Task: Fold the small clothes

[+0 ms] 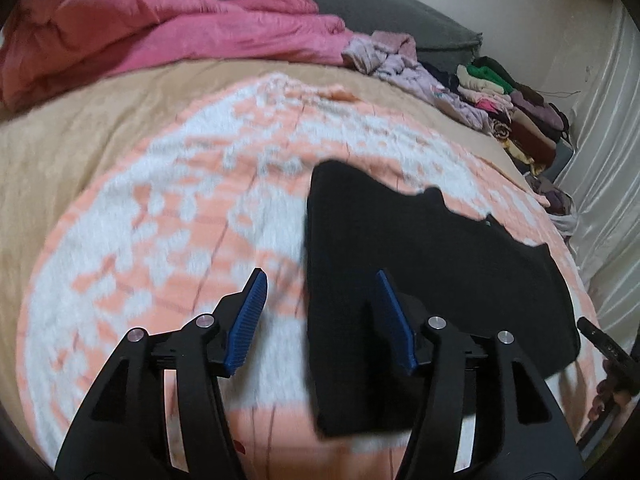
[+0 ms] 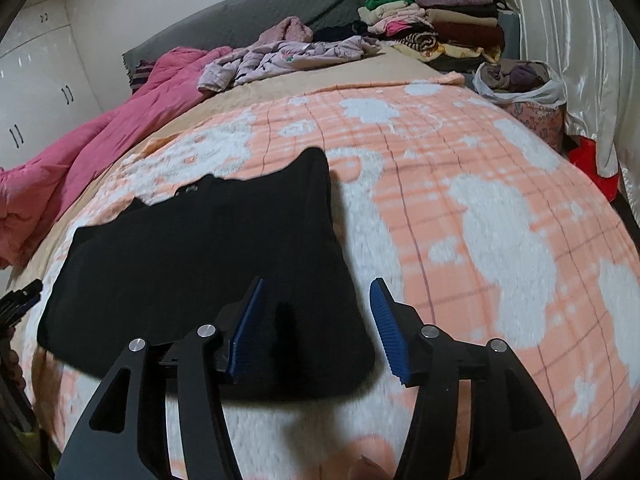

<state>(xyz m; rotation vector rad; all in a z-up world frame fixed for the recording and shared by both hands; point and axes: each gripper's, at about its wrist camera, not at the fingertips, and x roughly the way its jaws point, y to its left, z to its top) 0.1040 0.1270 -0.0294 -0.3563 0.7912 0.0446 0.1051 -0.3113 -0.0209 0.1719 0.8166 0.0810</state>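
Note:
A black garment lies flat, folded into a broad panel, on the peach-and-white blanket. My left gripper hovers open over the garment's left edge, with nothing pinched between its blue pads. In the right wrist view the same black garment spreads to the left. My right gripper stands open above its near right corner, and its pads hold no cloth. The garment's near edge is hidden behind the fingers in both views.
A rumpled pink comforter lies at the far left of the bed. Loose lilac clothes and a stack of folded clothes sit at the head. A plastic bag of clothes and a white curtain border the right side.

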